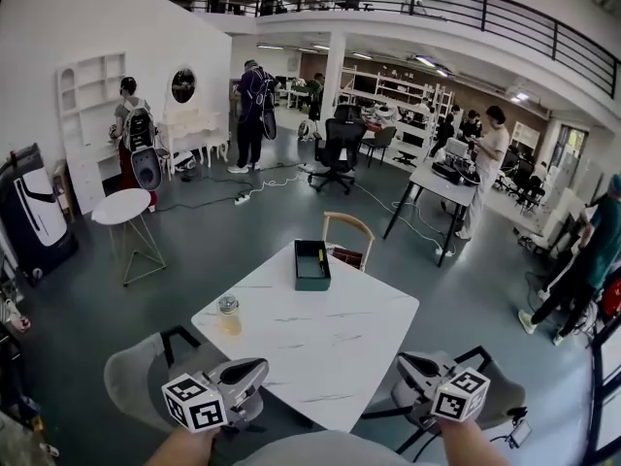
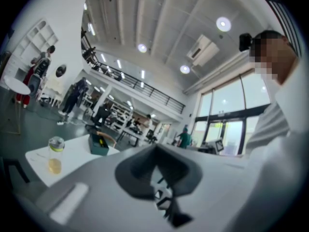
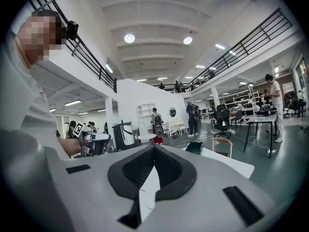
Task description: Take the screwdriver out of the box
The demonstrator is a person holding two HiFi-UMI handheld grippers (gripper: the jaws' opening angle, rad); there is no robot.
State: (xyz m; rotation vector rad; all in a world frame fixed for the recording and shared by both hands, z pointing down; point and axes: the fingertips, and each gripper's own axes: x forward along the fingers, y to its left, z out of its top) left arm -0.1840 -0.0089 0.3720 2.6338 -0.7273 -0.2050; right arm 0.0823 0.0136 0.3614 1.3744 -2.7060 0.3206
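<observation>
- Head view shows the dark green rectangular box (image 1: 312, 283) at the far corner of the white marble-patterned table (image 1: 320, 343), well apart from both tools.
- Inside it, a yellow-handled screwdriver (image 1: 321, 255) seems to lie along the box's long side, pointing away from the person; it is too small to be sure.
- The left gripper (image 1: 260, 367) and right gripper (image 1: 404, 360) hang at the table's near edge, each with its jaws together on nothing.
- The box lies ahead between them, slightly towards the left one, so that hand looks nearer, though a small glass jar of yellowish liquid (image 1: 229, 316) stands on its side.
</observation>
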